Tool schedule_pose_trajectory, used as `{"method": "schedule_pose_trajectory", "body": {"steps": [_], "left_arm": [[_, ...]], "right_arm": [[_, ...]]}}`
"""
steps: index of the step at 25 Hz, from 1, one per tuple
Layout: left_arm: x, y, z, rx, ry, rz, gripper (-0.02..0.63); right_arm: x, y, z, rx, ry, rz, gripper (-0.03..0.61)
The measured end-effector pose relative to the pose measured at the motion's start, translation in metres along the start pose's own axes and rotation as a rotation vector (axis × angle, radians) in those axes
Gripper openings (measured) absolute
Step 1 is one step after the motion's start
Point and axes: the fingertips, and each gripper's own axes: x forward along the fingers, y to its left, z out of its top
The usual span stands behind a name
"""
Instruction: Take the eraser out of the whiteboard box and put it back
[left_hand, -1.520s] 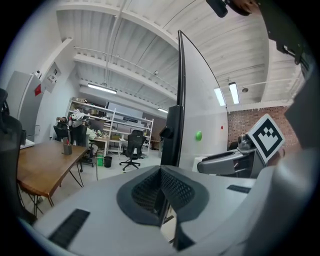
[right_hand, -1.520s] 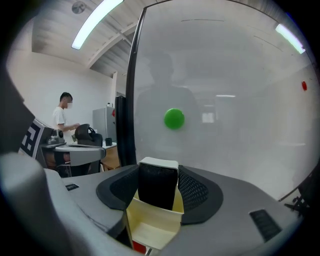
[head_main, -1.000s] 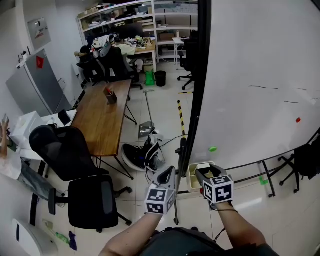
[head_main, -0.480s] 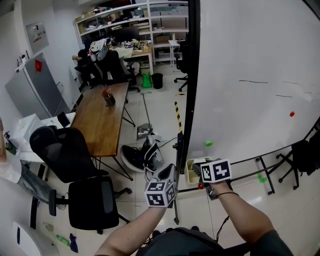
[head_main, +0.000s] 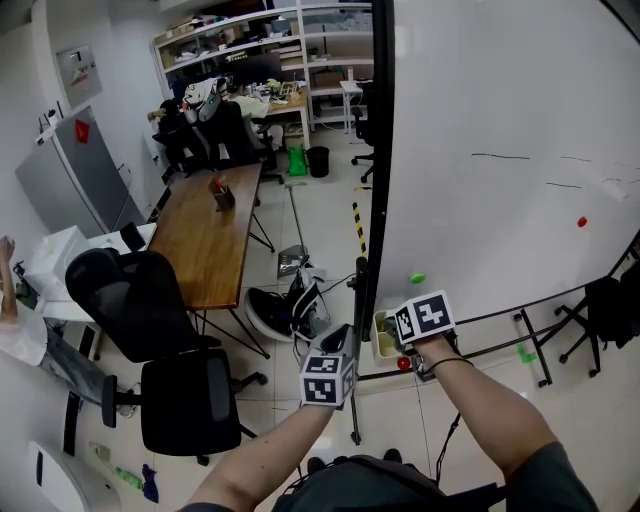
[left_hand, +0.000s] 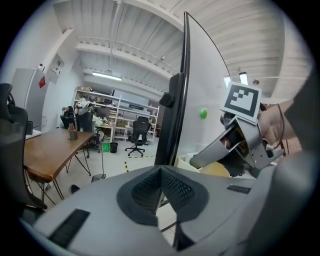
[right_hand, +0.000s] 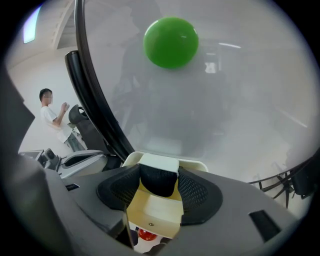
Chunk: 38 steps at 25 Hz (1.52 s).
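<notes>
My right gripper (right_hand: 159, 176) is shut on the eraser (right_hand: 156, 202), a cream block with a black felt face, its pads pressing both sides. It hangs tilted down over the white box (right_hand: 201, 164) at the whiteboard's lower left corner. From the head view the right gripper (head_main: 398, 342) sits just at the box (head_main: 384, 336). The left gripper view shows the eraser (left_hand: 218, 170) in those jaws beside the box (left_hand: 187, 161). My left gripper (left_hand: 161, 169) is shut and holds nothing; it hovers left of the whiteboard's black edge (head_main: 338, 346).
A green magnet (right_hand: 171, 42) sticks to the whiteboard (head_main: 500, 120) above the box; a red round piece (head_main: 404, 364) lies below it. The board's stand bars (head_main: 500, 345) run along the floor. A wooden table (head_main: 205, 240) and black office chairs (head_main: 185, 395) stand to the left.
The right gripper has tipped further downward and drawn in over the box, its marker cube turning up toward the head camera. The left gripper has shifted slightly right.
</notes>
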Motion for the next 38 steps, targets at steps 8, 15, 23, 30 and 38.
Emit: {"method": "schedule_pose_trajectory", "body": {"steps": [8,15,23,30,38], "left_arm": [[-0.006,-0.022,0.004,0.028,-0.009,-0.035,0.028],[-0.012,-0.025,0.02,0.038,-0.048,-0.051,0.026],[-0.037,-0.021,0.063,0.016,-0.149,-0.063,0.026],[-0.074,-0.026,0.103,0.028,-0.223,-0.11,0.026],[-0.103,-0.039,0.131,0.052,-0.291,-0.115,0.026]], "right_arm": [[-0.004,0.003,-0.002,0.008,0.065,-0.003,0.259],[-0.007,0.002,0.003,0.001,0.007,0.001,0.305],[-0.057,0.013,0.028,0.076,-0.218,0.137,0.304],[-0.147,0.028,0.056,0.044,-0.599,0.212,0.111],[-0.215,0.03,0.062,-0.043,-0.803,0.185,0.02]]}}
